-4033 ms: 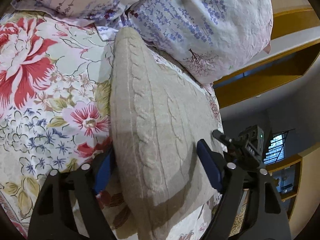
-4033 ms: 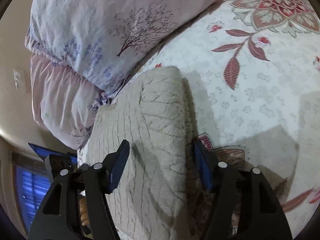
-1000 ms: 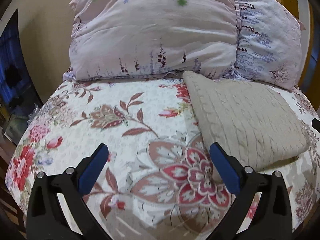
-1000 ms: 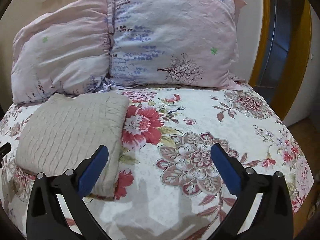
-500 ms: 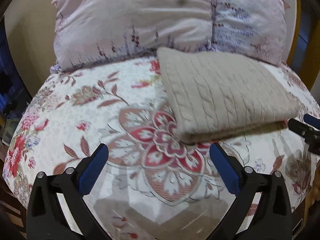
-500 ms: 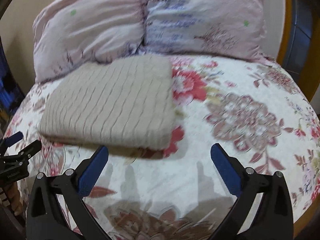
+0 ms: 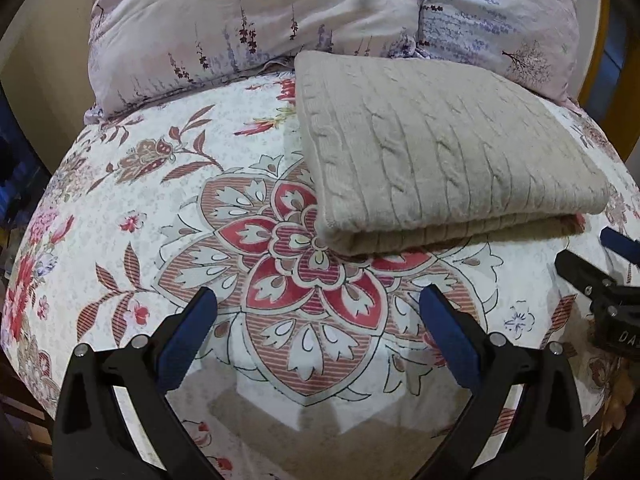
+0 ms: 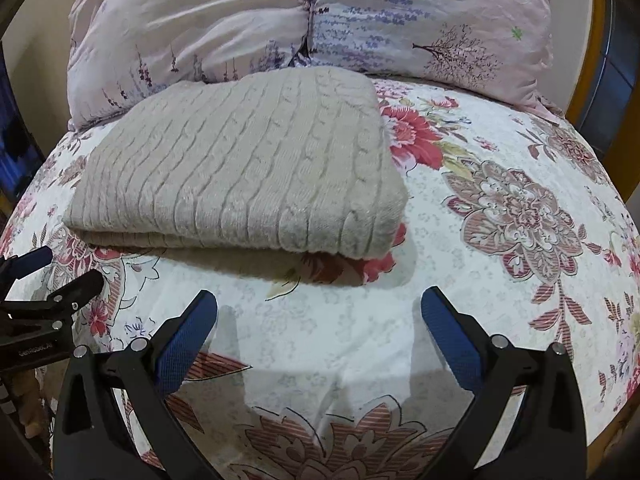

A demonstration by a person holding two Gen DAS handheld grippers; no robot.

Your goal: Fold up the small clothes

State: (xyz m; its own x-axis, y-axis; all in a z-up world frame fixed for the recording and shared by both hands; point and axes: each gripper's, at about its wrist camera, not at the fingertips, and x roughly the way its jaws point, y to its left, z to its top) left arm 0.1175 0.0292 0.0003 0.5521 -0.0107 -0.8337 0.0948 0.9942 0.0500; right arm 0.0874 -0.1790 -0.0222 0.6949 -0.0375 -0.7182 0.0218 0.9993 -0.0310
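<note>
A beige cable-knit sweater (image 7: 440, 152) lies folded into a thick rectangle on the floral bed sheet (image 7: 160, 200), its far edge against the pillows. It also shows in the right wrist view (image 8: 248, 164). My left gripper (image 7: 318, 312) is open and empty, hovering over the sheet in front of the sweater's left corner. My right gripper (image 8: 318, 312) is open and empty, in front of the sweater's right corner. Each gripper shows at the edge of the other's view, the right one (image 7: 600, 268) and the left one (image 8: 52, 280).
Two pale lilac printed pillows (image 7: 280, 20) (image 8: 420, 20) stand along the head of the bed behind the sweater. A yellow wooden frame (image 8: 596, 40) rises at the right. The sheet (image 8: 520, 220) curves down to the bed's edges on both sides.
Both grippers have drawn back from the sweater and levelled out. They were open astride the folded sweater four seconds ago; now it lies alone in front of them.
</note>
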